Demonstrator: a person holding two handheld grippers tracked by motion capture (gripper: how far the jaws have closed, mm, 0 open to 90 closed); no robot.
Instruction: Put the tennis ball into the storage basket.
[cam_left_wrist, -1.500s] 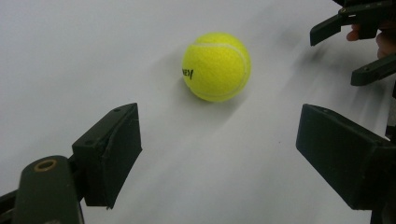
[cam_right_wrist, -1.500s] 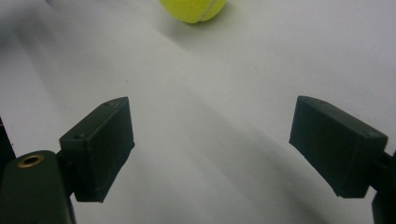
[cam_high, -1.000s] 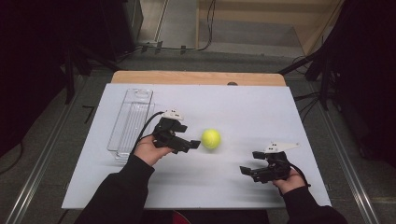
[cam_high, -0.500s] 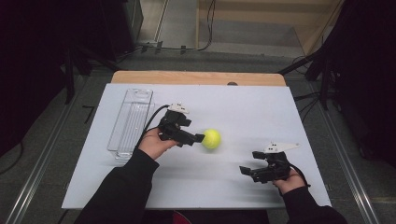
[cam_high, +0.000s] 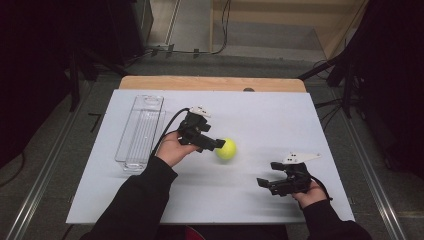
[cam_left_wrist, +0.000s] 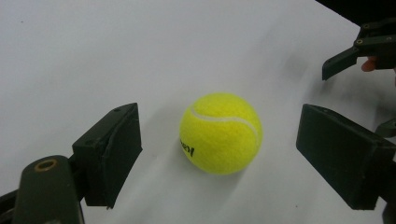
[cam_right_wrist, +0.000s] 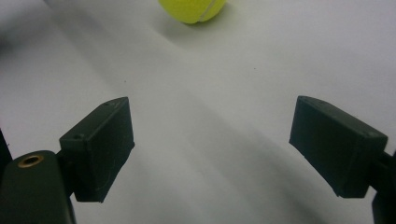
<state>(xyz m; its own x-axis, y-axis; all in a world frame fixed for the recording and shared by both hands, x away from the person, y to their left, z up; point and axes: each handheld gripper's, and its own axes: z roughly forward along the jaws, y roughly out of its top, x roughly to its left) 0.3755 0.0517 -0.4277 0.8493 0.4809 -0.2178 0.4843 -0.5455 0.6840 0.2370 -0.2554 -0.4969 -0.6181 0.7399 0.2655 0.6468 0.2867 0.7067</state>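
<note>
Sleeves enter from the bottom edge of the high view, both dark. Right gripper (cam_high: 272, 184) sits low right of frame on the white table (cam_high: 260, 120), held in the right hand (cam_high: 309, 192); jaws stand wide apart with nothing between them, bare table surface seen past them in the right gripper view, ball at that view's top edge. Left gripper (cam_high: 216, 145) near frame centre, held in the left hand (cam_high: 172, 150), tips pointing right toward the tennis ball (cam_high: 226, 149). In the left gripper view the yellow ball (cam_left_wrist: 220, 133) rests on the table between and just beyond the two black jaws, which are spread wider than the ball; gaps show on both sides, pads not touching it. Ball lies at centre of the table, well apart from the right gripper. Farther, left of centre, a clear plastic tray (cam_high: 141, 131) lies lengthwise on the table. Wooden table edge (cam_high: 210, 83) at the far side, floor and cables beyond.
</note>
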